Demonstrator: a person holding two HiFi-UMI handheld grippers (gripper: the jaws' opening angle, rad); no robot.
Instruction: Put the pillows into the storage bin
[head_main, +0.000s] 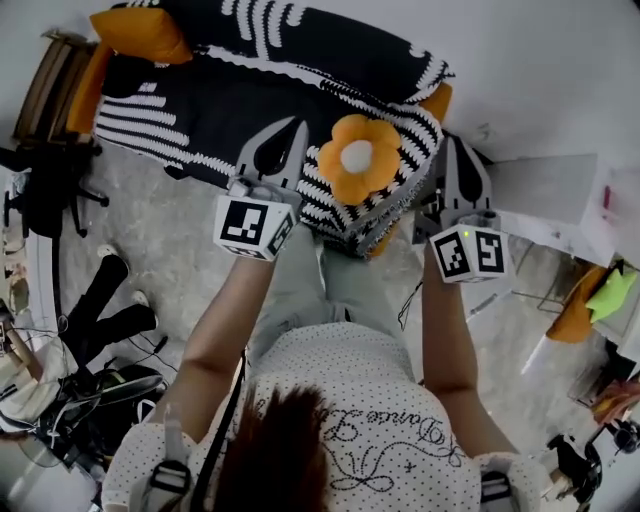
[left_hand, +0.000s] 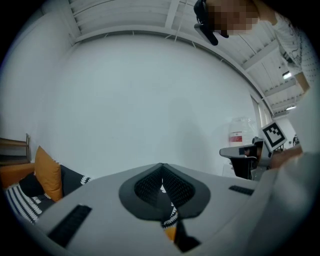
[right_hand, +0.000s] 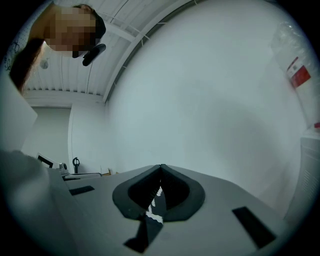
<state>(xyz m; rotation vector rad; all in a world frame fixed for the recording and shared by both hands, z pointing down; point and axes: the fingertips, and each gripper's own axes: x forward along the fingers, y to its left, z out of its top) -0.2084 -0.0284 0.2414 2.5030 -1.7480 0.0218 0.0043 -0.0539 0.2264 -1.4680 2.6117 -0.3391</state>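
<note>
my left tool (head_main: 295, 130) and right tool (head_main: 450, 142) are each clenched on a trimmed edge of the black-and-white pillow (head_main: 330, 210), which hangs just in front of the sofa (head_main: 88, 90) (soft, light and floppy, i judge), so edge pinches suit it.

Clutter round the room
A black office chair (head_main: 45, 190) stands left on the grey floor (head_main: 175, 245), a cable tangle (head_main: 70, 400) below it; white wall (head_main: 540, 70) behind.
</note>
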